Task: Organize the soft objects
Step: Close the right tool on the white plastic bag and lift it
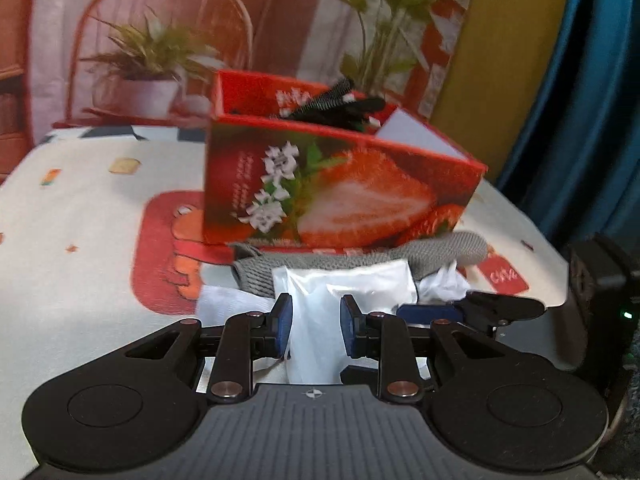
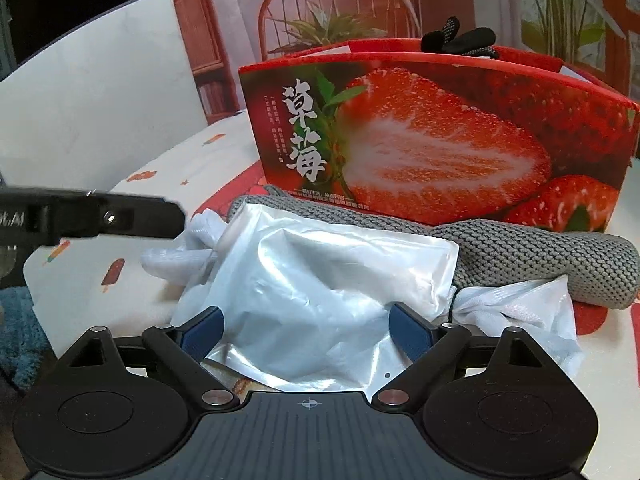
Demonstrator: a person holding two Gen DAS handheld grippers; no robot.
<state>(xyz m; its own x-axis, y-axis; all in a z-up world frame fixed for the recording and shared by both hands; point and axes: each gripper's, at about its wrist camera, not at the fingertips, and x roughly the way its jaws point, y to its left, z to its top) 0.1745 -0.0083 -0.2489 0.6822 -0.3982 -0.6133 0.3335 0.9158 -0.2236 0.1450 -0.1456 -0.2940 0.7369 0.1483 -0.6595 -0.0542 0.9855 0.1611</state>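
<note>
Bag (image 2: 320, 292): thin white plastic, crumpled, lower centre of both views, lying on the cloth (image 1: 80, 240) just before the box (image 2: 440, 140), partly over the grey knit (image 2: 560, 260). I judge it near weightless, limp and slick; it will slide and billow, so I'd pinch a bunched fold, not a flat sheet.

Left gripper (image 1: 315, 326): jaws narrow, a strip of bag between the blue pads (image 1: 282, 320). Whether they pinch it or only flank it, I cannot tell.

Right gripper (image 2: 306, 332): jaws wide, bag spread between and under them, pads (image 2: 204, 330) at its film, nothing clamped.

Box already holds black gloves (image 2: 460, 40), top right of the right view. Knit looks soft, heavier, easy to grip mid-fold.
</note>
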